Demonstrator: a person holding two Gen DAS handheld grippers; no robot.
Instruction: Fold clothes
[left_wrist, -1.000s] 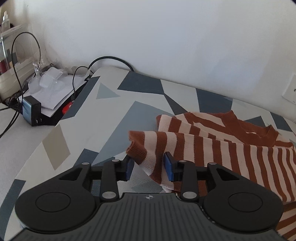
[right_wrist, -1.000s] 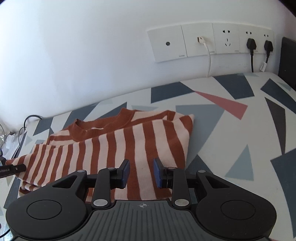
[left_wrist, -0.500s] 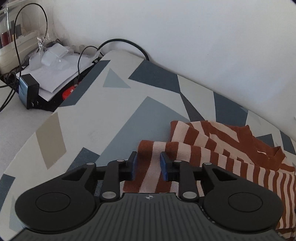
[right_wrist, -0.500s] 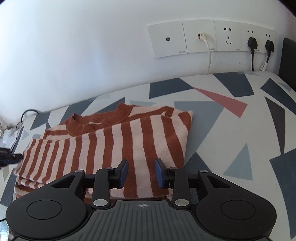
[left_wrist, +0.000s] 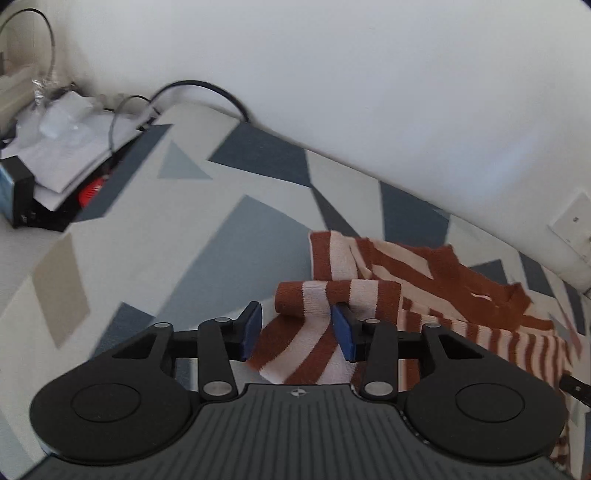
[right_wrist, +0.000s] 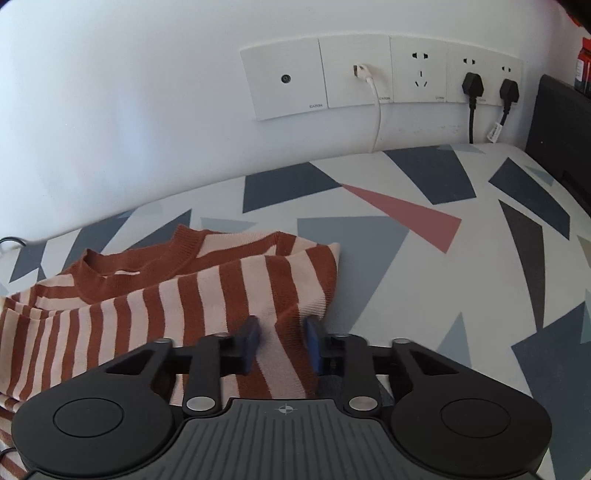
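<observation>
A rust-and-cream striped sweater lies partly folded on the patterned table cover, collar toward the wall. In the left wrist view its sleeve cuff drapes across the sweater's left end. My left gripper straddles that sleeve with its jaws opening. The left pad stands clear of the cloth. My right gripper is at the sweater's near right corner. Its jaws are closing, with a puckered ridge of striped fabric pinched between the pads.
A black box with papers, plastic wrap and cables sits past the table's left end. Wall sockets with plugs and cords run along the white wall behind. A dark panel stands at the far right.
The left jaws narrowed, then spread, and the sleeve cuff now lies over the sweater's end. The right gripper moved toward the sweater's right corner, and its jaws drew in on the fabric.
</observation>
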